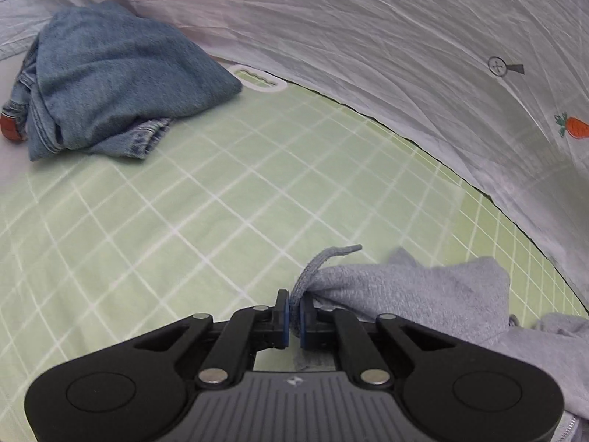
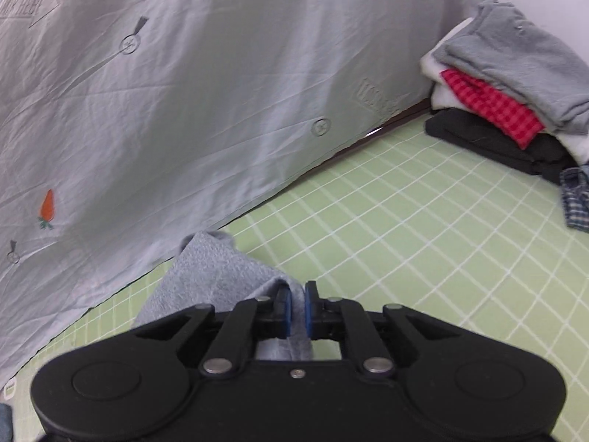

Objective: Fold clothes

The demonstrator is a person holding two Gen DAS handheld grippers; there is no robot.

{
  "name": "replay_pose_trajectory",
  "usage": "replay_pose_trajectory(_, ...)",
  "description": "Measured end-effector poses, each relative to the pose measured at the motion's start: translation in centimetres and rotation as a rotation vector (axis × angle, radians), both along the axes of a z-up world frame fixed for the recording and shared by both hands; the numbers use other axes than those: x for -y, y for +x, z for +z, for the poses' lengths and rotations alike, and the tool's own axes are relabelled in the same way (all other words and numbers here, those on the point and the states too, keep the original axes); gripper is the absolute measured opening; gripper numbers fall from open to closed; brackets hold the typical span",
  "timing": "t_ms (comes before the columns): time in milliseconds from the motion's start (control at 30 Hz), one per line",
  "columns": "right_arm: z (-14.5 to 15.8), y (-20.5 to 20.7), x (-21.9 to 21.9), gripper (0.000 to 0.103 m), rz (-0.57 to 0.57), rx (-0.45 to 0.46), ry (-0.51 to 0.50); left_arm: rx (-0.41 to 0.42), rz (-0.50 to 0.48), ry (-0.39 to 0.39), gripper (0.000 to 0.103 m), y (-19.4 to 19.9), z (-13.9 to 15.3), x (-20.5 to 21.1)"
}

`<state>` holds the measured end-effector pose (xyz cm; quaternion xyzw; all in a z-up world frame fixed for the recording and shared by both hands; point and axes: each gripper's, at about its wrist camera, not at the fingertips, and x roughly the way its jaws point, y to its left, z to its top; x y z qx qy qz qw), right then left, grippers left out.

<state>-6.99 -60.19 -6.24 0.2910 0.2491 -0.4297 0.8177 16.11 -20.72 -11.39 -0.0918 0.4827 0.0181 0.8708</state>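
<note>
Right now my left tongs [image 1: 294, 318] are pinching one edge of the grey garment [image 1: 423, 294], whose bulk trails off to their right across the green checked sheet [image 1: 184, 221]. My right tongs [image 2: 297, 309] are pinching another edge, the cloth running away to their left toward the pale hanging sheet [image 2: 184, 110]. So the garment lies strung between my hands, neither nearer.
</note>
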Motion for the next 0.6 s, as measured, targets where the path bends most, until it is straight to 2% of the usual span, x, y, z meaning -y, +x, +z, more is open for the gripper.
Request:
replay_pose_trajectory(100,-1.4,-2.8,1.9,0.007,-0.076,-0.098,0.002,-0.019,0.078,0.005,0.006,0.7,-0.1,-3.0)
replay_pose_trajectory(200,-3.2,-4.1,2.0,0.011,-0.049,-0.207,0.050,-0.067,0.110,-0.046,0.006,0.3,-0.7,-4.7)
replay_pose_trajectory(300,-3.7,-3.4,-0.6,0.027,0.047,-0.290,-0.001,-0.093,0.089,-0.048,0.007,-0.8,-1.1,-4.6)
replay_pose_trajectory(333,-3.5,-2.8,-1.5,0.039,0.087,-0.299,-0.032,-0.101,0.079,-0.050,0.007,-1.2,-1.2,-4.4)
replay_pose_trajectory(467,-3.0,0.3,-5.0,0.051,0.299,-0.302,-0.135,-0.135,0.060,-0.049,0.009,-1.7,-1.6,-3.8)
replay_pose_trajectory(533,-3.3,2.0,-6.1,0.062,0.393,-0.292,-0.136,-0.141,0.058,-0.035,0.013,-1.7,-1.6,-3.7)
replay_pose_trajectory(600,-3.8,3.7,-7.1,0.062,0.471,-0.289,-0.122,-0.146,0.056,-0.022,0.019,-1.6,-1.5,-3.5)
